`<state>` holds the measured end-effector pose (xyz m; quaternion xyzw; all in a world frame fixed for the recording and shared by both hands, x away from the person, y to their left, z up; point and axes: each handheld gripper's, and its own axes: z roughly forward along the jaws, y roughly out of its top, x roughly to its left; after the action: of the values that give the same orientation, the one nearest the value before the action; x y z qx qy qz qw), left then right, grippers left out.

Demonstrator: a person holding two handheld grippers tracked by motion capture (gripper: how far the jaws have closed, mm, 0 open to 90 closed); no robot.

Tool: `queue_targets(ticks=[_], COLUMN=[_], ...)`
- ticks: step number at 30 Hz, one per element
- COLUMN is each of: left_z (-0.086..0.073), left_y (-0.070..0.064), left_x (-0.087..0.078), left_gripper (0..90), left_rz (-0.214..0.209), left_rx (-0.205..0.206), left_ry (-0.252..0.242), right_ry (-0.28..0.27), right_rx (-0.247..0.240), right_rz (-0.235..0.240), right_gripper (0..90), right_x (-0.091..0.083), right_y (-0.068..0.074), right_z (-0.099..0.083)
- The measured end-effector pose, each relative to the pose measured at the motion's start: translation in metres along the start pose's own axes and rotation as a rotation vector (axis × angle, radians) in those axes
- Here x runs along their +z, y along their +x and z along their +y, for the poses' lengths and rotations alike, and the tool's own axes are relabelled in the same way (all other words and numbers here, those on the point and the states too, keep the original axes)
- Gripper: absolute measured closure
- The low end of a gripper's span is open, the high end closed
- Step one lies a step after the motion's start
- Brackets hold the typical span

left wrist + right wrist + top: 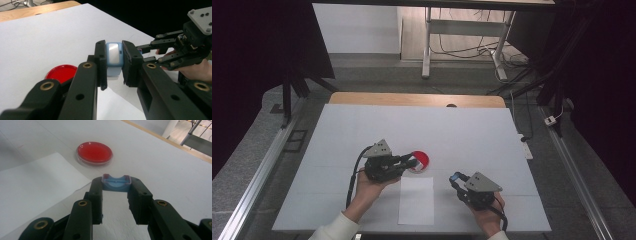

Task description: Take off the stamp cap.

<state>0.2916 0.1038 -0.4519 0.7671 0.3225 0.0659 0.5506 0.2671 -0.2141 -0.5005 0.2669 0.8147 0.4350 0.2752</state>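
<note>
— Where are the blue pieces?
— One pale blue plastic block (114, 55) is clamped in the left gripper (114, 65); one small blue plastic clip (116, 182) is clamped in the right gripper (115, 185).
— Anything else?
— One round red dish (419, 161), one white paper sheet (416, 201), on the tabletop (472, 135).

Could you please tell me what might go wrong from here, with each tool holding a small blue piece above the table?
1. The left tool pinches the small blue block with a pale window only at its jaw tips, so it may slip out.
2. The right tool grips the small blue curved plastic piece just as shallowly.
3. The round red lidded dish lies right beside the left tool and may get knocked.
</note>
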Motion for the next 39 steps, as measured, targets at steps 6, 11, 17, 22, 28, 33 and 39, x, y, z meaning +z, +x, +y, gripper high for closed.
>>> queue_targets(ticks=[6,11,17,22,28,33,39], left_z=[0.000,0.001,0.002,0.001,0.002,0.002,0.004], left_y=[0.000,0.000,0.000,-0.001,-0.002,-0.001,-0.001], left_x=[-0.001,-0.002,-0.003,-0.002,-0.002,-0.002,-0.002], left_gripper=[75.5,75.6,75.5,75.5,75.5,75.5,75.5], left_rz=[0.002,0.007,0.017,0.019,0.025,0.030,0.031], left_rx=[0.001,0.006,0.011,0.021,0.029,0.034,0.040], left_ry=[-0.002,-0.003,-0.002,0.002,0.006,0.010,0.014], right_ry=[-0.001,0.004,0.010,0.002,-0.005,0.008,0.012], right_rx=[0.017,0.042,0.052,0.062,0.074,0.060,0.061], right_rz=[-0.018,-0.048,-0.087,-0.104,-0.108,-0.099,-0.102], right_gripper=[65.3,65.2,65.2,65.2,65.1,65.1,65.1], right_x=[-0.015,-0.030,-0.045,-0.054,-0.056,-0.053,-0.053], right_y=[-0.010,-0.022,-0.035,-0.045,-0.049,-0.049,-0.050], right_z=[-0.010,-0.020,-0.031,-0.037,-0.038,-0.039,-0.039])
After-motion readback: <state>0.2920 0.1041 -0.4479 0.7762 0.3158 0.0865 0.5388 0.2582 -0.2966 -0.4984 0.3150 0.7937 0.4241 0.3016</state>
